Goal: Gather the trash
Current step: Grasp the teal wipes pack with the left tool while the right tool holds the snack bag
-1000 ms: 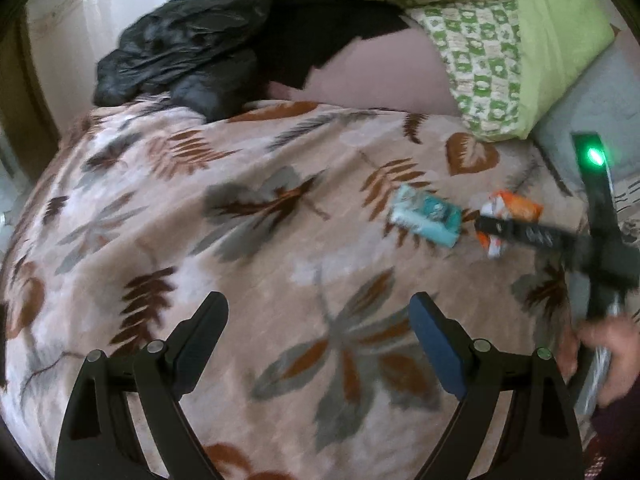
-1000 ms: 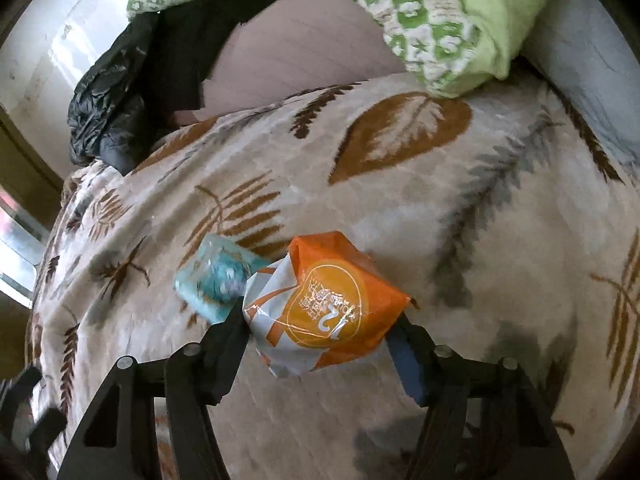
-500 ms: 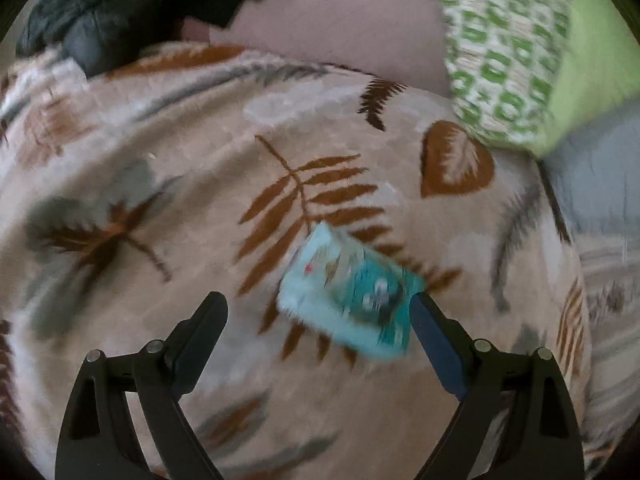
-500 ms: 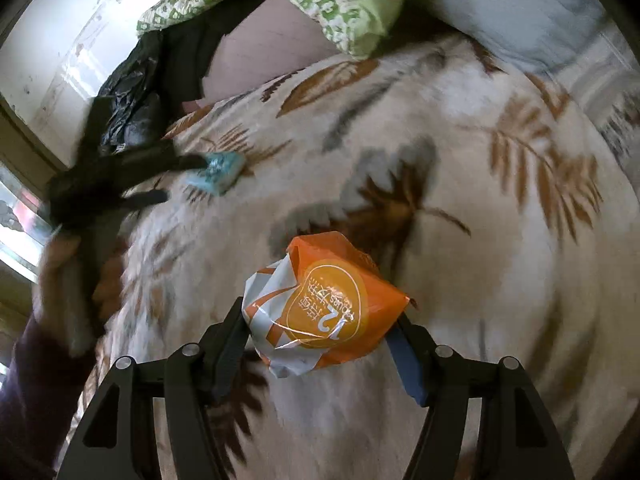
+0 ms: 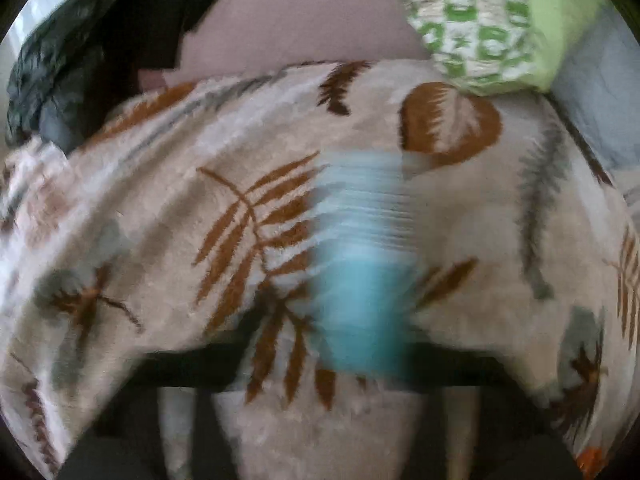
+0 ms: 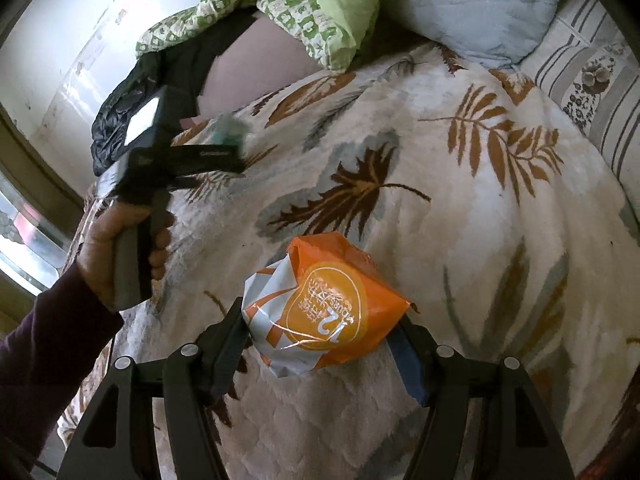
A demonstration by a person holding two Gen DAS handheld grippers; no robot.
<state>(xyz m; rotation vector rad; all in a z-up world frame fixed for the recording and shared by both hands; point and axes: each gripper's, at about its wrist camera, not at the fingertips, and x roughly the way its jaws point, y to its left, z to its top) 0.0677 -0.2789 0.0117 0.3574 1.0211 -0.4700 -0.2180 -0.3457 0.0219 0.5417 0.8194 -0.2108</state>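
A teal snack packet [image 5: 360,280], smeared by motion blur, stands on end on the leaf-print blanket [image 5: 160,220]. My left gripper [image 5: 360,356] has its blurred dark fingers drawn in at the packet's lower part, shut on it. The right wrist view shows that left gripper [image 6: 236,152] in a hand [image 6: 108,256], with its tips at the teal packet [image 6: 226,130]. My right gripper [image 6: 320,344] is shut on a crumpled orange and white wrapper [image 6: 332,312], held just above the blanket [image 6: 480,220].
A green patterned pillow [image 6: 320,12] and a grey-blue pillow [image 6: 480,4] lie at the head of the bed. A black jacket [image 6: 120,120] is heaped at the far left by the wall. A striped sheet [image 6: 592,92] shows at the right edge.
The left gripper dropped onto the teal packet and went from wide open to shut, tipping the packet upright. The right gripper carried the orange wrapper away across the blanket.
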